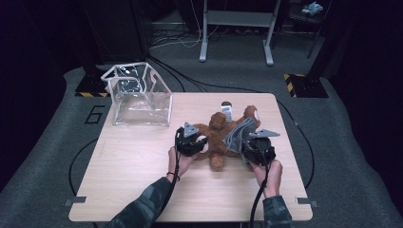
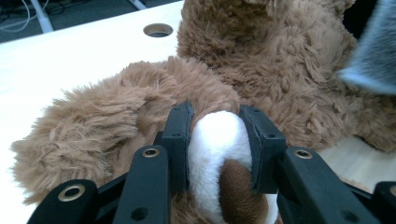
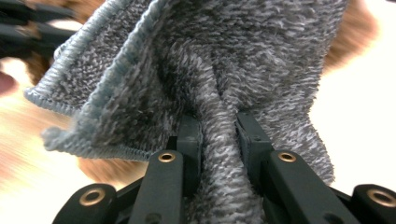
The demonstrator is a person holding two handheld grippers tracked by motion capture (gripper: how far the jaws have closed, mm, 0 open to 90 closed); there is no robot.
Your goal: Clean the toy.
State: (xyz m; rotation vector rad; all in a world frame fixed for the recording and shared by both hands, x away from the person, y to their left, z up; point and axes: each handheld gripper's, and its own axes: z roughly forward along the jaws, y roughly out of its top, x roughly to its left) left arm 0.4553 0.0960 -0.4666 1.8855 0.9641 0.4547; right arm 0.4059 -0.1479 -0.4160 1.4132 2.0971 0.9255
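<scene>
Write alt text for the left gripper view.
The left gripper has its two black jaws clamped on the white-tipped paw of a brown plush bear lying on a pale wooden table. A grey cloth edges in at the upper right.

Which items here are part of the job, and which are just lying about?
In use:
- brown teddy bear, its white-tipped paw clamped in the left claw
- grey knitted cloth, a fold pinched in the right claw

Lying about:
- clear plastic bag, back left of the table
- small tag behind the bear
</scene>
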